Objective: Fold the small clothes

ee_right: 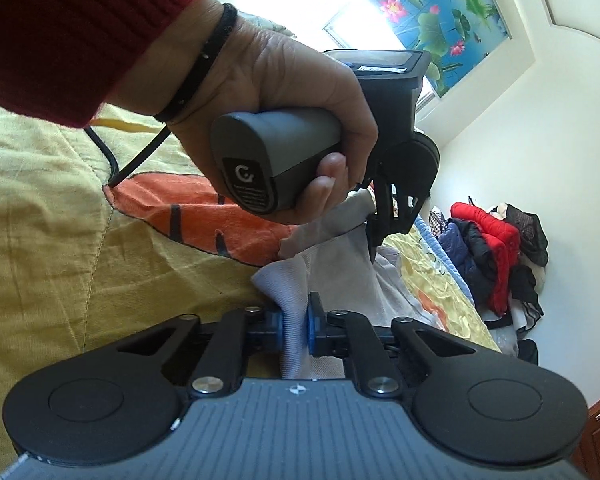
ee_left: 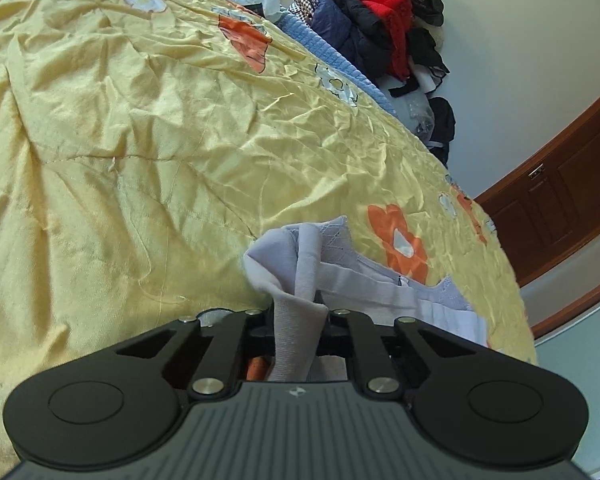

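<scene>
Two grippers each pinch a bunched fold of the same pale garment [ee_left: 340,276], which lies low and right of centre on the yellow bedspread [ee_left: 120,120]. With so little cloth caught, I'd judge a lift could drag the garment into a lump, or let an edge slide free if the hands pull apart unevenly. Left gripper [ee_left: 298,312] is clamped on a grey fold rising between its fingers; right gripper [ee_right: 294,328] presses its blue pads [ee_right: 309,326] on another fold at lower centre.

Left gripper [ee_left: 298,320] and right gripper [ee_right: 296,328], both clamped tight on cloth.
</scene>
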A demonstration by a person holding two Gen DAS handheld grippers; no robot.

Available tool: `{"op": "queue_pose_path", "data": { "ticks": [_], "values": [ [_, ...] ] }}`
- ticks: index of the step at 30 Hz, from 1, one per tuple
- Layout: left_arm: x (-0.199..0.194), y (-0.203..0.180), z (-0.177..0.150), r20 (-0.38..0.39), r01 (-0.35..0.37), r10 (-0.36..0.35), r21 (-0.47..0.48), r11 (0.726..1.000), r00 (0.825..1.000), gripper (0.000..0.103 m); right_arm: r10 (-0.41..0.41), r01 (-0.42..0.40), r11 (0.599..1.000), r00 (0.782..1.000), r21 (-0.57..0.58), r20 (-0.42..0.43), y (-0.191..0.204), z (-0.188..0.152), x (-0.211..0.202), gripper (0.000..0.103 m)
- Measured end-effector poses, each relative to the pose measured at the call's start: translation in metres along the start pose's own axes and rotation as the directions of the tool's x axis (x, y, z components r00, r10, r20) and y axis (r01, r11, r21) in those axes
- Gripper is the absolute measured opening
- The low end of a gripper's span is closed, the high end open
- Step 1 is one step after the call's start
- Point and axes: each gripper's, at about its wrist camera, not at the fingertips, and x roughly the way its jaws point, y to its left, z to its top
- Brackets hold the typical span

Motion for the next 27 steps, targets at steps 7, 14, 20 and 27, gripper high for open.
{"op": "queue_pose_path", "data": {
  "ticks": [7, 14, 20, 27],
  "values": [
    [-0.009, -0.026, -0.004, 0.048, -0.089, 0.085, 0.103, 0.991, 0.995, 0.008, 0.041, -0.051, 0.986, 0.997, 0.156, 0.068, -0.03, -0.005, -0.019, 0.006],
    [-0.021, -0.055, -0.007, 0.109, -0.154, 0.137, 0.174, 0.973, 0.985, 0.008, 0.07, -0.111, 0.929, 0.99, 0.354, 0.125, -0.067, -0.02, -0.041, 0.006],
    [-0.026, -0.074, -0.007, 0.128, -0.194, 0.175, 0.157, 0.968, 0.976, 0.008, 0.071, -0.135, 0.867, 0.986, 0.48, 0.15, -0.093, -0.038, -0.054, 0.006],
    [-0.029, -0.096, -0.009, 0.145, -0.209, 0.188, 0.147, 0.967, 0.972, 0.008, 0.058, -0.145, 0.803, 0.984, 0.578, 0.166, -0.116, -0.059, -0.06, 0.006]
  ]
}}
